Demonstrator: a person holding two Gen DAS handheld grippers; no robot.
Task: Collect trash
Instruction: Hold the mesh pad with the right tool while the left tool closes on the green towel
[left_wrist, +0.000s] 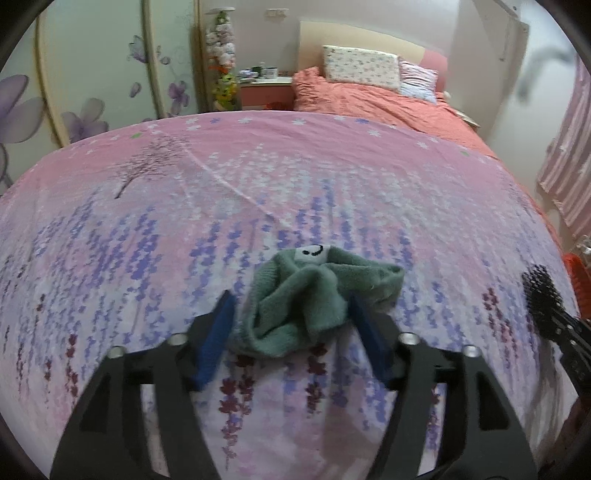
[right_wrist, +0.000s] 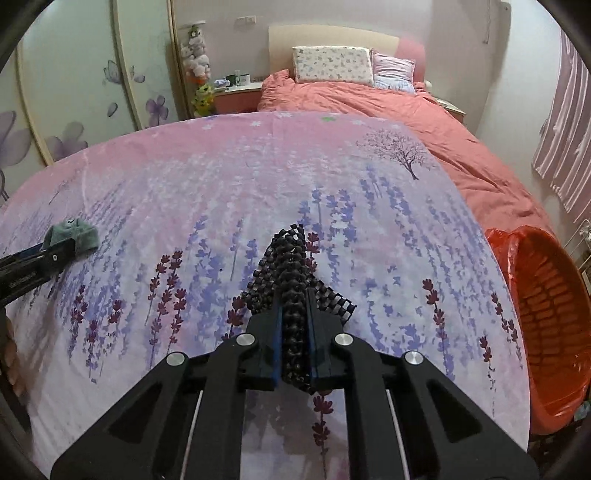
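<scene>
Orange plastic laundry basket (right_wrist: 546, 314), lined with a red bag, is seen beside the flower-printed pink bedsheet (right_wrist: 221, 177); nothing can be made out inside it. On that sheet, a crumpled green sock (left_wrist: 314, 299) is straddled by the released left gripper (left_wrist: 291, 332). A black mesh strip (right_wrist: 293, 280) is clenched by the right gripper (right_wrist: 294, 332).

The left gripper (left_wrist: 291, 339) points steeply downward, its two blue-padded fingers (left_wrist: 216, 341) spread apart, one on each side of a crumpled green cloth (left_wrist: 306, 302) without pressing it. The right gripper (right_wrist: 293, 339) also tilts downward, its fingers (right_wrist: 271, 347) closed tight on a black mesh strip (right_wrist: 293, 280). Part of a hand (right_wrist: 11, 354) shows at the right view's left edge.
</scene>
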